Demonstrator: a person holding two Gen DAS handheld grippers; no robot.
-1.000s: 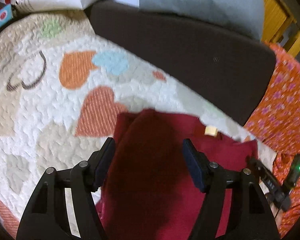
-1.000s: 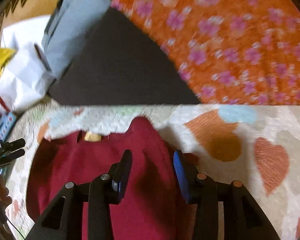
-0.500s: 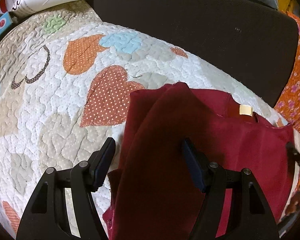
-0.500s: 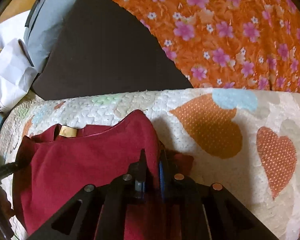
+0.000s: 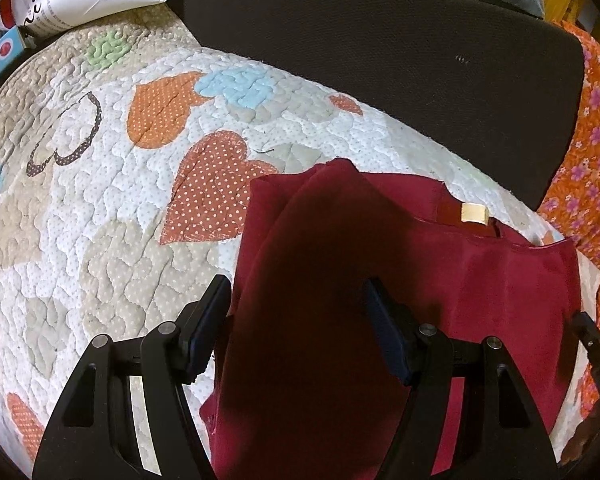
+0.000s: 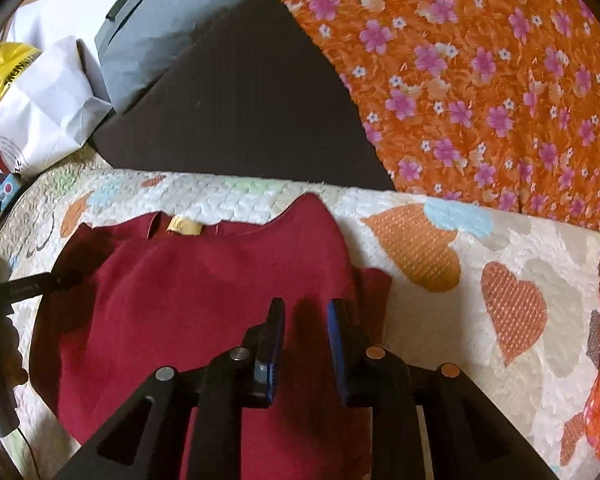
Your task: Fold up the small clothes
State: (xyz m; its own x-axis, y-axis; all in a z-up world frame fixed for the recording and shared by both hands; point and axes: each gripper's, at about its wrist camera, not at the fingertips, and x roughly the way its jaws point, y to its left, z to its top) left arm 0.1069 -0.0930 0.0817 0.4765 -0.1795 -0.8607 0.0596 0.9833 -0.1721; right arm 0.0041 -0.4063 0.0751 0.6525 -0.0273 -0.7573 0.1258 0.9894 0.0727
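Right gripper (image 6: 305, 316) just let go of the red shirt (image 6: 204, 300), jaws spread again. Left gripper (image 5: 296, 308) hangs wide open over the shirt's folded side, so that fold looks done.

The garment (image 5: 459, 280) lay on the quilt (image 5: 100, 240), its tag (image 5: 474, 213) at the far edge. Behind the quilt sat a cushion (image 5: 379, 60); floral cloth (image 6: 479, 80) lay right, a paper bag (image 6: 40, 120) left.
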